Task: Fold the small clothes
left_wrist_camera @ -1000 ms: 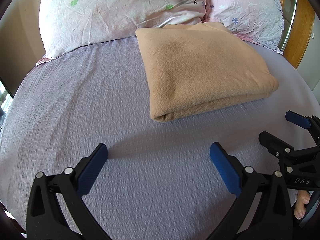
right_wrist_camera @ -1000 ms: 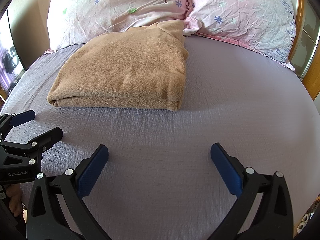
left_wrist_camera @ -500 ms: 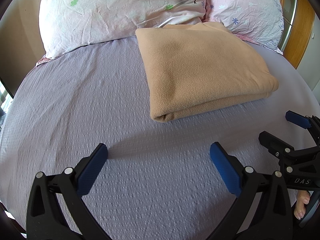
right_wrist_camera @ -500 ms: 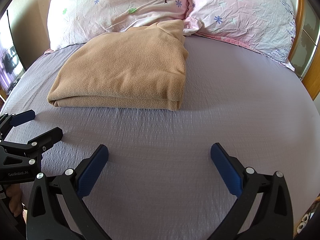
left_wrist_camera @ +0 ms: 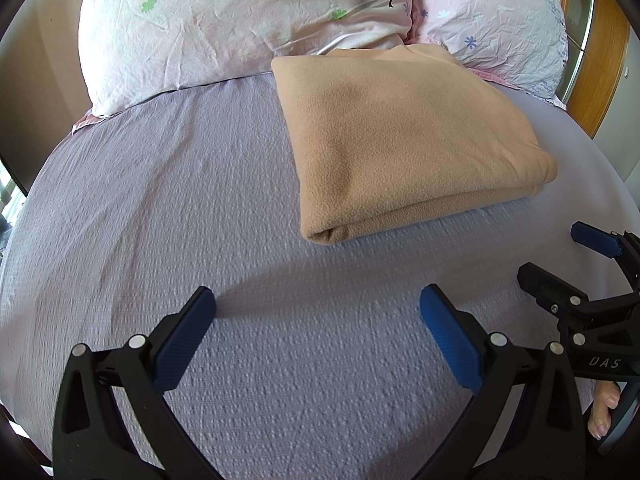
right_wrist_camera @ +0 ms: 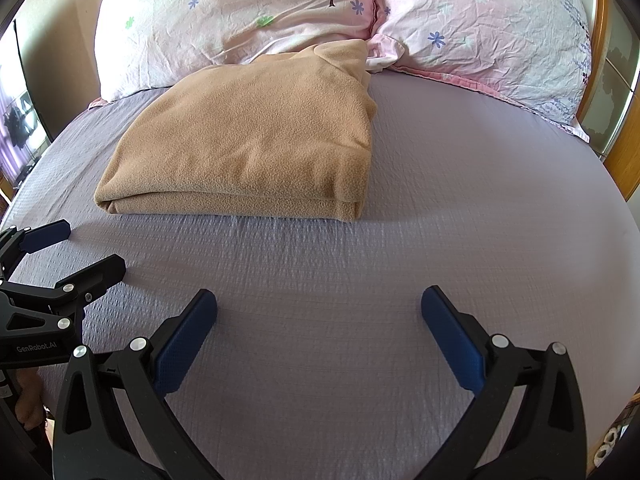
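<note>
The folded tan fleece garment (right_wrist_camera: 256, 140), soft, light and thick, lies beyond both spread, empty grippers (left_wrist_camera: 316, 320) (right_wrist_camera: 318, 320); its near layered edge likely offers the best hold.

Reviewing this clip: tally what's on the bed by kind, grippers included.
Pillows: 2, floral left pillow and pink right pillow
Folded tan fleece: 1
Grippers, jaws open: 2, left gripper and right gripper
Total: 5
</note>
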The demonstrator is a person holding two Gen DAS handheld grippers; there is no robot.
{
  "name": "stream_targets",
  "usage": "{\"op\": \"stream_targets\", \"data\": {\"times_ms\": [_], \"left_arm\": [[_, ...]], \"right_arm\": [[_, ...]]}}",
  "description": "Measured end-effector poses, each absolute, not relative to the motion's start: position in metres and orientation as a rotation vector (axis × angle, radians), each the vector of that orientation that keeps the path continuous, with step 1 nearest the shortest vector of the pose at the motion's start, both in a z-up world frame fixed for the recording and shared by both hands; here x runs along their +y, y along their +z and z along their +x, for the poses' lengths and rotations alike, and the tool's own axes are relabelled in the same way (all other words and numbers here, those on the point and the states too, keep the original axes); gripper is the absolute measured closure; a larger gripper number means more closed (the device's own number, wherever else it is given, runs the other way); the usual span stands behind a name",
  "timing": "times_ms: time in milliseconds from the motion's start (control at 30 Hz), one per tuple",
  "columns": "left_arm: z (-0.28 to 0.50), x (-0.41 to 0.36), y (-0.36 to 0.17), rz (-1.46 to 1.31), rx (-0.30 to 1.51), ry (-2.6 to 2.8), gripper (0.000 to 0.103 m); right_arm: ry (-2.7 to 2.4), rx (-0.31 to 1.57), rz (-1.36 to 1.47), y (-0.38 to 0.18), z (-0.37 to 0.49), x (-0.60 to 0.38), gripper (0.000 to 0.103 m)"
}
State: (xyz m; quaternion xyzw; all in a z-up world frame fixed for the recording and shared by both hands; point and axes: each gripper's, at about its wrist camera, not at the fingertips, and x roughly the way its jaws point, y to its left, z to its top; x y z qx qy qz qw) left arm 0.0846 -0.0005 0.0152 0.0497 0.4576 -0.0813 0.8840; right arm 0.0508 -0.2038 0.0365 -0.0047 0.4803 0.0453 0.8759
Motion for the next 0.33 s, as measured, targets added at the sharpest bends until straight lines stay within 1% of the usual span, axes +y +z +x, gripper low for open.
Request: {"op": "stream_targets", "data": {"times_ms": [333], "left_arm": [[0.0854, -0.0003, 0.0155, 0.103, 0.952, -0.169, 0.002]], "right_arm": [[0.094, 1.002, -0.010, 0.0364, 0.0510, -0.2036, 0.001]]}}
